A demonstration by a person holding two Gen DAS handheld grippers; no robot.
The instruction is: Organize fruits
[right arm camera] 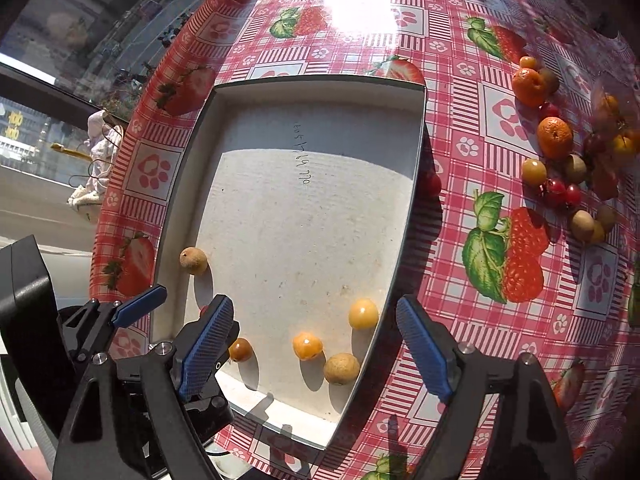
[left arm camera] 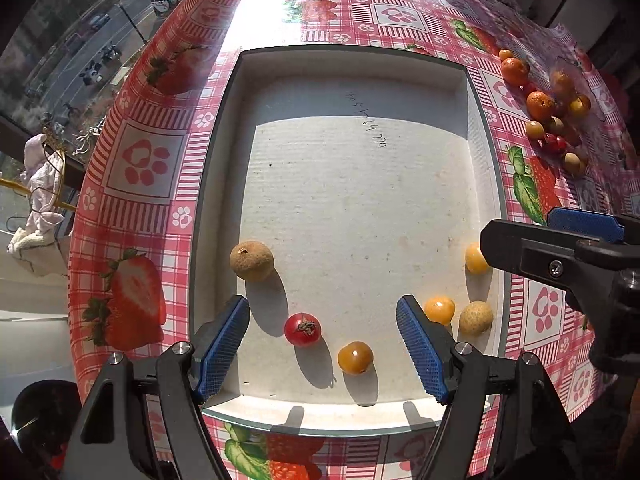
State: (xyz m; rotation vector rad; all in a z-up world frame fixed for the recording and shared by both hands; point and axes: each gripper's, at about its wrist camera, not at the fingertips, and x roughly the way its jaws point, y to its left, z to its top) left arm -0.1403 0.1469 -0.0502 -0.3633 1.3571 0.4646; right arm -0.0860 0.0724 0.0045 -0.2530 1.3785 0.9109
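Now left gripper [left arm camera: 323,344] spread wide, empty, above near end of white tray [left arm camera: 360,60]; red tomato [left arm camera: 302,329] on tray floor between its fingers. Right gripper [right arm camera: 316,340] also wide open, empty. Six fruits in tray. Loose fruit pile [right arm camera: 568,152] on checked tablecloth [right arm camera: 460,240], well apart, right of tray.

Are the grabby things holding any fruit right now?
No. The left hand-held gripper and right hand-held gripper are both open and hold nothing; the fruits lie loose in the tray.

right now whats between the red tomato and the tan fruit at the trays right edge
In the left wrist view, two orange-yellow fruits lie between the red tomato and the tan fruit on the tray.
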